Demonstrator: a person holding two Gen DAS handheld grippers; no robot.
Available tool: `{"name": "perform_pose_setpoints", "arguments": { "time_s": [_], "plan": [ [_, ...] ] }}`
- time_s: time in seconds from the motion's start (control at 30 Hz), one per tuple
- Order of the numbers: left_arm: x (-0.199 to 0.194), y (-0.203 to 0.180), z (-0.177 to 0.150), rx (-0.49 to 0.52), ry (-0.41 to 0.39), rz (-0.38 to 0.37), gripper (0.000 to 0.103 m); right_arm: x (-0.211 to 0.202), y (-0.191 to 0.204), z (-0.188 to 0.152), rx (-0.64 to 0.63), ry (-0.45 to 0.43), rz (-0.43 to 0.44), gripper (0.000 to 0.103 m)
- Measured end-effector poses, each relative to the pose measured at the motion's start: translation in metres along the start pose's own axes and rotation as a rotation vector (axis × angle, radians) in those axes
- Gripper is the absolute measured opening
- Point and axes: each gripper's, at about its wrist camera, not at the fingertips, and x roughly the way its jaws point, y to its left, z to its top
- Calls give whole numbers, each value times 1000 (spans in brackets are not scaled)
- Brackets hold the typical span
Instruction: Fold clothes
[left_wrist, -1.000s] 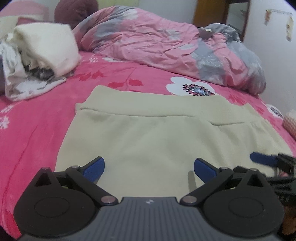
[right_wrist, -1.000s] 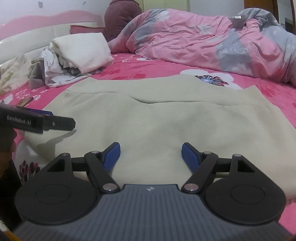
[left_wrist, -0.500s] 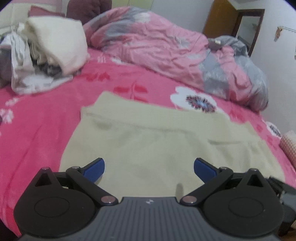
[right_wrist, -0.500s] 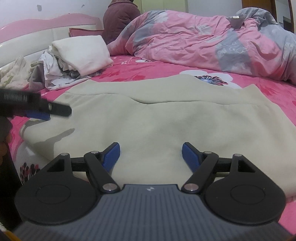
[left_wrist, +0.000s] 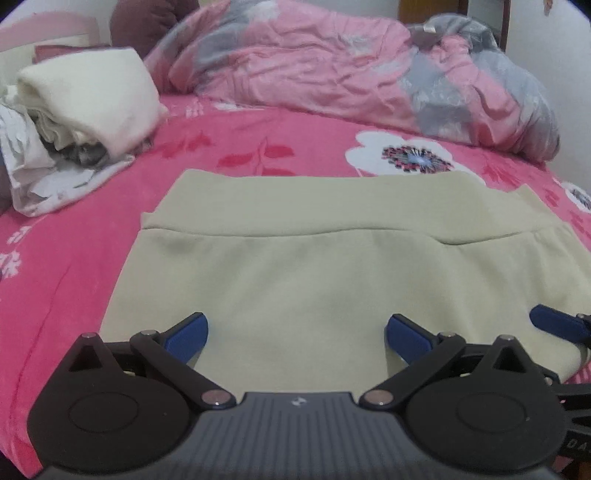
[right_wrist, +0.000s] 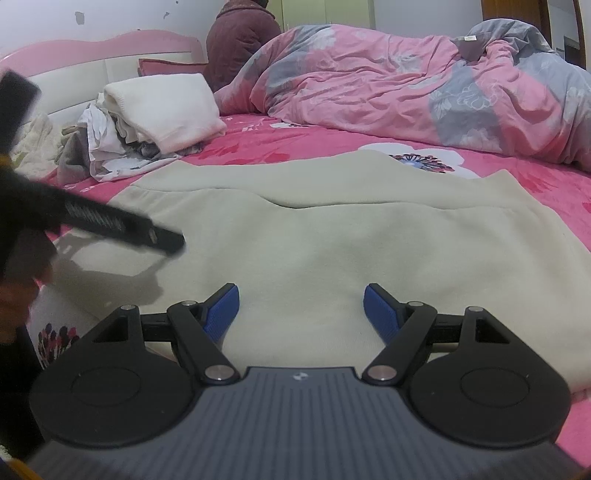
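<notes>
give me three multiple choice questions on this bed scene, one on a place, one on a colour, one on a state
1. Where does the pile of clothes lie relative to the beige garment in the left wrist view?
A. behind it to the left
B. on top of it
C. in front of it to the right

2. What colour is the bed sheet under the garment?
A. blue with stripes
B. pink with flowers
C. plain white

3. How does the left gripper stand?
A. shut on the garment
B. open, holding nothing
C. shut on the duvet

Answers:
1. A: the pile sits at the far left, apart from the garment.
2. B: the sheet is bright pink with white flowers and red leaves.
3. B: its blue fingers are spread wide above the garment's near part, as are those of the right gripper.
</notes>
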Motion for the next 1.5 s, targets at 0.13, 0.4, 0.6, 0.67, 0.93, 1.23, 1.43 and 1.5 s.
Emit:
{"name": "perform_pose_setpoints", "arguments": {
  "time_s": [0.13, 0.4, 0.6, 0.67, 0.93, 1.23, 1.43, 1.5],
  "plan": [
    [2, 2, -1, -14, 8, 2, 103, -2, 2, 10, -19, 13, -22, 75],
    [2, 1, 0, -11, 17, 5, 103, -7, 4, 35, -61, 5, -70, 86],
    [3, 1, 3, -8, 39, 3, 103, 28, -12, 14, -5, 81, -74, 97],
    [3, 1, 4, -11, 41, 2, 103, 28, -12, 19, -11, 101, -77, 97],
    [3, 1, 5, -13, 45, 2, 103, 42, -23, 58, -7, 66, -127, 98],
    [4, 1, 6, 2, 46, -2, 103, 75, -32, 48, -5, 127, -157, 102],
    [2, 0, 1, 11, 10, -8, 103, 74, -32, 44, -1, 106, -154, 102],
    [1, 0, -1, 13, -4, -7, 103, 73, -32, 42, 1, 100, -153, 102]
  ]
}}
